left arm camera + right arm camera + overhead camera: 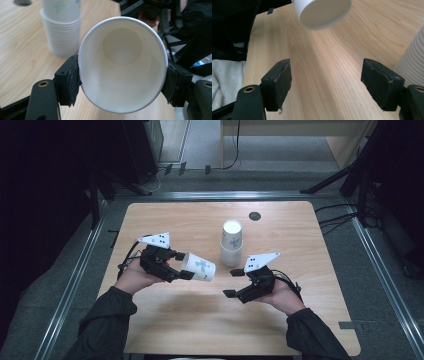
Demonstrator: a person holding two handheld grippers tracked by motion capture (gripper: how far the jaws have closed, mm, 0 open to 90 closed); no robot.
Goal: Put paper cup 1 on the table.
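- One paper cup (200, 267) sits clamped by its rim in my left gripper (186, 265), lying on its side above the table's (150, 220) near left, probably just pulled off the stack.
- It is empty inside; I see its bare bottom.
- My right gripper (233, 282) has spread jaws with nothing between them, near right.
- The cup stack (231, 243) stands at the centre, mouths down.

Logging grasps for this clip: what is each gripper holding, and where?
Left gripper clamps a paper cup by its sides near the rim; right gripper holds nothing.
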